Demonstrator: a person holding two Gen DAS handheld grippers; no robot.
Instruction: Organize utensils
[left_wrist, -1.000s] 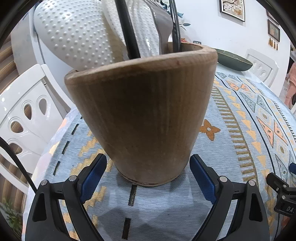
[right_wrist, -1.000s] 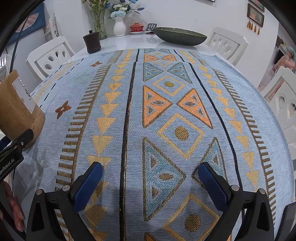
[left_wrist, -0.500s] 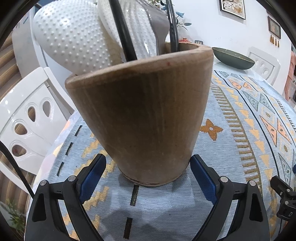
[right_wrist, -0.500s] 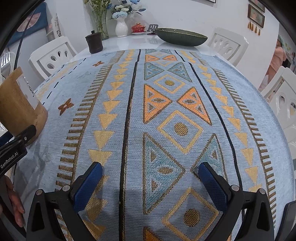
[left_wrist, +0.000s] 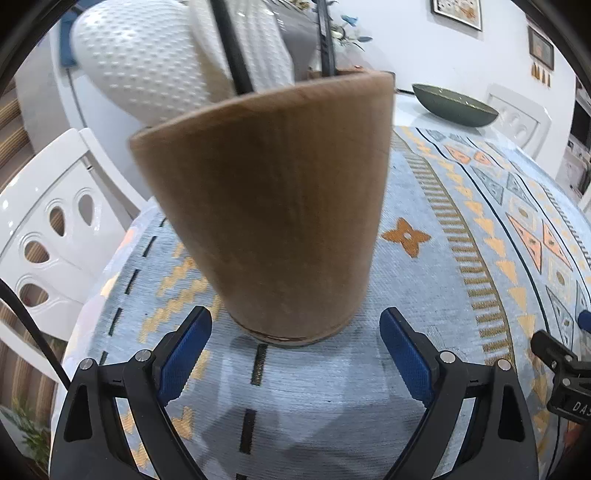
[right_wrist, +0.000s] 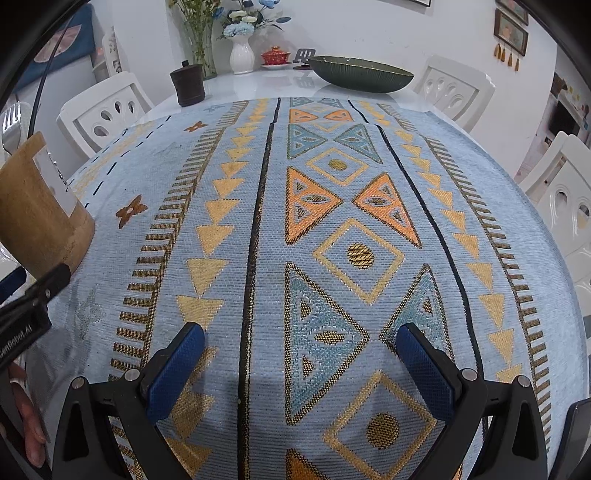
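The left gripper (left_wrist: 295, 347) has its jaws spread apart, the blue pads (left_wrist: 186, 350) standing clear on either side of the wooden utensil holder's (left_wrist: 273, 206) base without touching it; the holder sits just ahead of them on the patterned tablecloth (left_wrist: 436, 295), near the tabletop's left edge, and looks slightly tilted and blurred in this view. Out of its mouth rise two white, dimpled utensil heads (left_wrist: 140, 62) and two thin black handles (left_wrist: 232, 51), leaning toward the upper left. Past the cloth's edge stands a white chair (left_wrist: 55, 229), and far across the tabletop lies a dark green bowl (left_wrist: 454, 105). At the right border of the left wrist view a black piece of the other gripper's body shows. The right gripper (right_wrist: 299, 354) likewise has its jaws wide, with nothing between the pads but the cloth's triangle and diamond pattern beneath them. In the right wrist view the wooden holder (right_wrist: 37, 206) stands at the far left, bearing a white label, with the tines of a fork (right_wrist: 11, 122) showing above its rim. Just below it part of a hand (right_wrist: 29, 424) appears at the left edge. At the far end of the tabletop stand a dark lidded cup (right_wrist: 187, 83), a white vase of flowers (right_wrist: 242, 53) and a red lidded dish (right_wrist: 275, 57).
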